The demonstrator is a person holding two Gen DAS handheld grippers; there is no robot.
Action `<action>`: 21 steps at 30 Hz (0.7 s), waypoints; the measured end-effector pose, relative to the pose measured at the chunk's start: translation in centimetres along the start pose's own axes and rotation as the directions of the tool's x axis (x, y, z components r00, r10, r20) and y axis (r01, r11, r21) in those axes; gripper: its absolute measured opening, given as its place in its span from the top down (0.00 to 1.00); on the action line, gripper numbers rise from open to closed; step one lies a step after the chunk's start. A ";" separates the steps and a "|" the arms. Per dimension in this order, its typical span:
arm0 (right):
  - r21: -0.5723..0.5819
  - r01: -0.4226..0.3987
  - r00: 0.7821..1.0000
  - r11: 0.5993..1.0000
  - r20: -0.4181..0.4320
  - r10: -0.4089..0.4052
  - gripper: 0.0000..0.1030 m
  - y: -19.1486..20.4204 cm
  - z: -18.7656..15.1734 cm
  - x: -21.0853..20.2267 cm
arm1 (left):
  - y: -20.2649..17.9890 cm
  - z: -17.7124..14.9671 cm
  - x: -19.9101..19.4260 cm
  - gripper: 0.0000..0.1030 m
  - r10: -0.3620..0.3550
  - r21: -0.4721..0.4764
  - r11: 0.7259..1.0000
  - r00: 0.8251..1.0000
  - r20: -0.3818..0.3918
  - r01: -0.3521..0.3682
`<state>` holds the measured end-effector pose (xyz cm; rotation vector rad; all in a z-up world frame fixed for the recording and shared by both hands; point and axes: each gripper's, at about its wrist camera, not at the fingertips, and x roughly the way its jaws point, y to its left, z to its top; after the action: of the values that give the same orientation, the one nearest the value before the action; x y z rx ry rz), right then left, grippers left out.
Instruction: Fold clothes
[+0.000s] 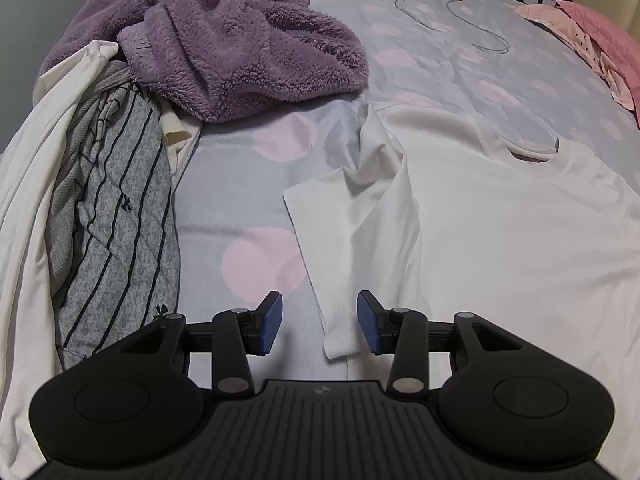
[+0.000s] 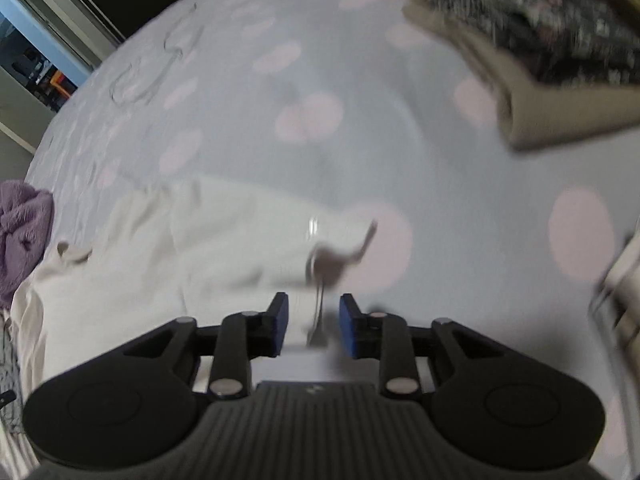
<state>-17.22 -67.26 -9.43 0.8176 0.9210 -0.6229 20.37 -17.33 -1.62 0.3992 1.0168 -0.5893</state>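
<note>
- The left gripper [image 1: 319, 322] hangs over the bed with its jaws about half open; nothing is pinched between the blue pads [image 1: 270, 324].
- The hem corner of a short sleeve of the white T-shirt [image 1: 480, 216] lies on the bedspread in the gap between those jaws, apart from both pads.
- That T-shirt lies spread flat on the bed, its collar pointing away from the camera and the near sleeve creased and folded partly over itself.
- The right gripper [image 2: 313, 330] has its jaws parted to a narrower gap, with no cloth clamped between them; the view is smeared by motion.
- Below the right jaws runs the edge of the white T-shirt [image 2: 180, 264], and a dark, blurred fold or shadow sits just beyond the fingertips; what it is cannot be told.
- The bedspread [image 1: 248, 184] is pale blue-grey with large pink dots.
- Left of the T-shirt, in the left wrist view, lies a heap of unfolded clothes: a grey garment with dark stripes [image 1: 120, 216], a white garment [image 1: 24, 208] draped around it, and a fluffy purple fleece [image 1: 240, 48] on top at the back.
- Farther up the bed lie two thin grey cords [image 1: 452, 20], and pink bedding [image 1: 592, 36] sits at the far right edge.
- In the right wrist view, a folded beige cloth [image 2: 552, 116] with a dark patterned item [image 2: 540, 12] on it sits at the upper right.
</note>
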 end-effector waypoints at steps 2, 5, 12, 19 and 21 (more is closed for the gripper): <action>0.022 -0.003 0.999 1.000 -0.045 0.004 0.69 -0.2 -0.5 1.0 | -0.2 -0.1 -0.1 0.62 -0.003 0.000 1.000 1.000 -0.002 0.003; 0.043 -0.013 0.998 0.999 -0.067 0.016 0.96 -0.1 -0.9 1.6 | -0.4 -0.4 -0.3 0.62 -0.009 0.002 1.000 1.000 -0.004 0.009; -0.024 0.148 0.988 0.989 -0.030 -0.149 1.00 0.6 -0.6 -0.2 | -0.2 -0.5 -0.9 0.61 -0.013 -0.007 1.000 1.000 0.009 0.014; -0.020 0.228 0.972 0.973 0.054 -0.227 0.95 -0.5 -1.1 -2.9 | 0.6 -0.9 -2.0 0.61 -0.020 -0.029 0.999 0.999 0.031 0.021; -0.035 0.207 0.974 0.978 0.100 -0.203 0.89 0.2 -1.4 -4.2 | 0.8 -1.2 -2.3 0.61 -0.021 -0.034 0.999 0.999 0.036 0.022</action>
<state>-19.67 -65.53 -6.20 0.6506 0.9352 -0.8116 19.16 -15.44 -0.13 0.3467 0.9966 -0.5960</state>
